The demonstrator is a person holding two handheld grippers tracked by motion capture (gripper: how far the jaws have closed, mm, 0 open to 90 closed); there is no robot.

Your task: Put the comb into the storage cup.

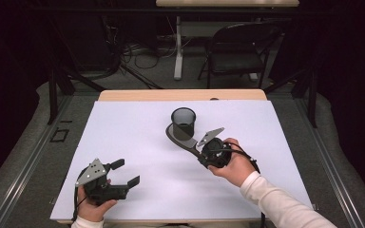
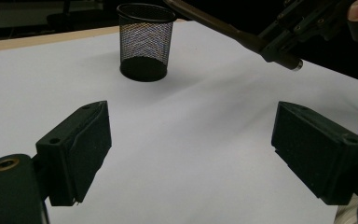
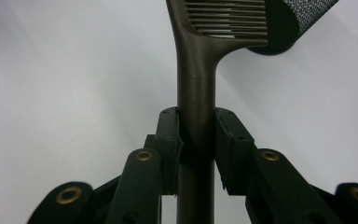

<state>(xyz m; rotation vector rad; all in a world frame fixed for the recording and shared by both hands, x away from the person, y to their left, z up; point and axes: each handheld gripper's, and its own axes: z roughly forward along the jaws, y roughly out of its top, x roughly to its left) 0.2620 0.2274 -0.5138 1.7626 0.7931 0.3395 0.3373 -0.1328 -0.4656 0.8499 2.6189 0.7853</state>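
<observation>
The right tool [image 3: 196, 144] has its jaws clamped on the handle of a dark comb [image 1: 180, 141], low on the handle so the toothed end reaches forward, beside the black mesh cup [image 1: 183, 122]; dropping it in seems the likely aim. The cup stands upright mid-worktop [image 1: 123, 142]. The left tool [image 1: 123, 173], jaws wide apart and empty, rests near the front edge, out of the way.

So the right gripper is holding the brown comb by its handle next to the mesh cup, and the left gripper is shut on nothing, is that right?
Not quite: the left gripper is open, its jaws standing wide apart over bare table, as the left gripper view shows. The rest holds: the right gripper is shut on the comb by its handle, next to the mesh cup.
</observation>
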